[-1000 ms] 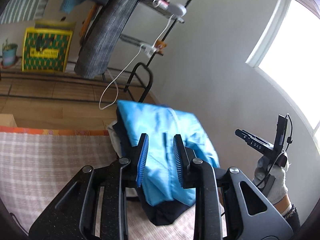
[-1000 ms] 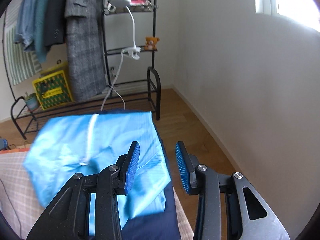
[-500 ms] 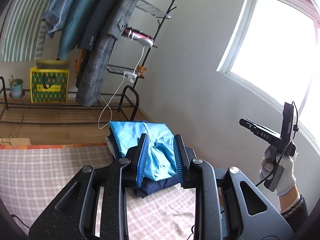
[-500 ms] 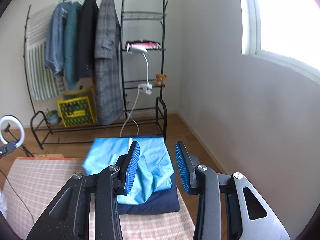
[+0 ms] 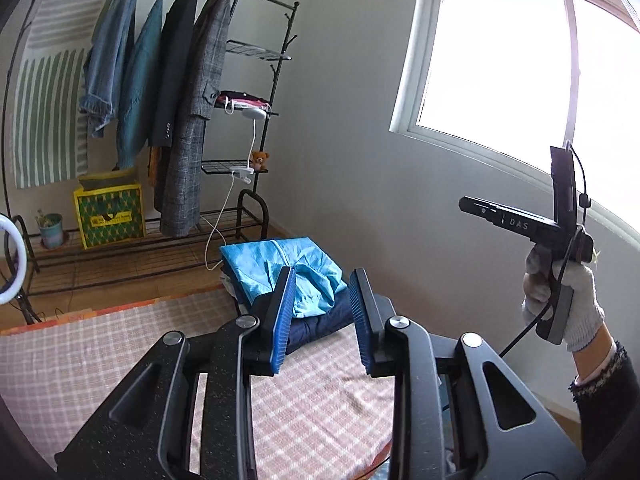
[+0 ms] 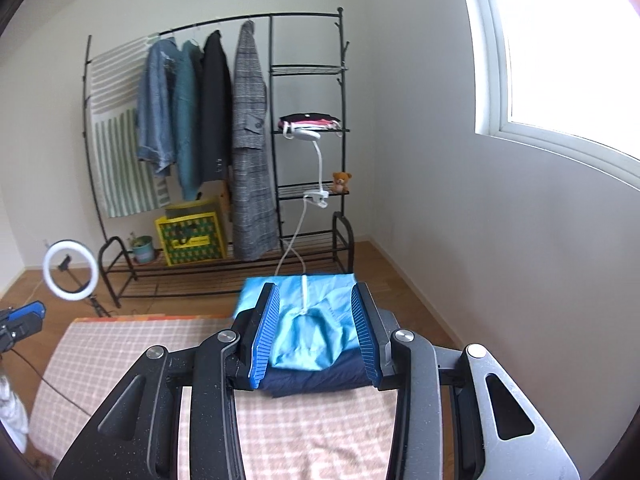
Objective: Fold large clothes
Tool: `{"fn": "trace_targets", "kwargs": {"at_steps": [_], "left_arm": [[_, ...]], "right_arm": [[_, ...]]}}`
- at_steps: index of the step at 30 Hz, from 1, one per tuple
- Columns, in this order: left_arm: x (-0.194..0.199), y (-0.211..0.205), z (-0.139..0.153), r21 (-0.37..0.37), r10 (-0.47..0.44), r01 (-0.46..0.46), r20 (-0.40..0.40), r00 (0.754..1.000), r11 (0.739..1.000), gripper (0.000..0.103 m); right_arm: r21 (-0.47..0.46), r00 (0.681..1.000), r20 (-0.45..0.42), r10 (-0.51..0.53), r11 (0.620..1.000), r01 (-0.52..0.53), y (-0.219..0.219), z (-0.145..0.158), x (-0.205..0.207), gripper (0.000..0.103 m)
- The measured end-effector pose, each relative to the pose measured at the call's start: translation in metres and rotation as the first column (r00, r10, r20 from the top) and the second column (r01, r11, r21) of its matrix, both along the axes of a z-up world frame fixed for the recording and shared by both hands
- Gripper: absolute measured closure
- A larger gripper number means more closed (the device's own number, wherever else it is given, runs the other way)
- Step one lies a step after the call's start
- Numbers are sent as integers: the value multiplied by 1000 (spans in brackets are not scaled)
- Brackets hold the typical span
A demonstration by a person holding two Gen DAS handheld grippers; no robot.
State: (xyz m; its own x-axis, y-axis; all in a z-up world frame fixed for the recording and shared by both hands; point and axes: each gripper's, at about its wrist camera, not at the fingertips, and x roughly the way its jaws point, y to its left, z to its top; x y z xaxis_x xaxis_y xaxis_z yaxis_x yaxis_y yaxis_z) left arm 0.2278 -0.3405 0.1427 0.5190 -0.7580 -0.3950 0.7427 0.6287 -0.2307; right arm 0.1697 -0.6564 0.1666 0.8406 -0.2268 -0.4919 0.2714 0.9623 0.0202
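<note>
A folded light blue garment (image 5: 288, 270) lies on top of a folded dark navy garment (image 5: 320, 322) at the far end of the pink checked surface (image 5: 100, 360). Both show in the right wrist view too, light blue (image 6: 312, 328) over navy (image 6: 320, 380). My left gripper (image 5: 322, 316) is open and empty, held back from the stack. My right gripper (image 6: 316, 332) is open and empty, also back from the stack. The right gripper's body shows at the right of the left wrist view (image 5: 560, 232), held by a gloved hand (image 5: 576, 308).
A black clothes rack (image 6: 308, 140) with hanging coats stands by the far wall, with a yellow crate (image 6: 192, 236) and a plant pot (image 6: 142, 248) on its low shelf. A ring light (image 6: 70, 270) stands at left. A window (image 5: 500, 60) is on the right wall.
Both grippers have pulled back and up from the light blue garment, which now lies farther off on the navy stack. The jaws stay open.
</note>
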Motion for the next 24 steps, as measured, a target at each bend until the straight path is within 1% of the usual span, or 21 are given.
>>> {"fn": "trace_targets", "kwargs": {"at_steps": [3,5,6,9,11,13,15,16,17,18,19,22,24], "left_arm": [[-35,12,9,14,-2,1,53,999,1000,75],[-52,19,14,13,-1,0,68,998,1000,75],[-61,24,16,9,-1,0,71,997,1000,73],[-81,33,21,3,6,-6,90,996,1000,55],[-99,40,23,6,10,-11,113,993,1000,53],[-111,46,22,10,14,-15,124,992,1000,41],[-120,51,17,13,15,-16,118,993,1000,32],[-125,54,14,16,29,-31,104,994,999,29],[-130,58,10,16,29,-31,92,995,999,28],[-137,62,7,19,27,-29,90,996,999,25],[-142,65,4,26,29,-32,97,995,999,20],[-162,71,-7,57,44,-53,141,989,997,12],[-173,77,-17,70,46,-56,143,989,996,10]], "right_arm": [[9,1000,5,19,1000,-19,16,5,-19,67],[2,1000,7,30,1000,-30,27,8,-31,67],[3,999,10,35,999,-35,31,10,-39,66],[8,999,25,42,999,-42,45,15,-60,63],[5,998,31,48,999,-48,54,15,-73,56],[-14,998,31,51,999,-51,65,15,-85,52],[-23,998,30,56,998,-55,74,13,-95,48],[-24,998,32,52,998,-51,78,10,-101,44],[-23,998,36,46,999,-46,81,8,-106,34],[-18,999,41,36,999,-35,86,5,-113,27],[-18,999,42,28,999,-28,89,2,-116,26],[-27,999,33,13,1000,-12,101,-10,-126,23],[-34,1000,25,12,999,-11,107,-18,-130,23]]}}
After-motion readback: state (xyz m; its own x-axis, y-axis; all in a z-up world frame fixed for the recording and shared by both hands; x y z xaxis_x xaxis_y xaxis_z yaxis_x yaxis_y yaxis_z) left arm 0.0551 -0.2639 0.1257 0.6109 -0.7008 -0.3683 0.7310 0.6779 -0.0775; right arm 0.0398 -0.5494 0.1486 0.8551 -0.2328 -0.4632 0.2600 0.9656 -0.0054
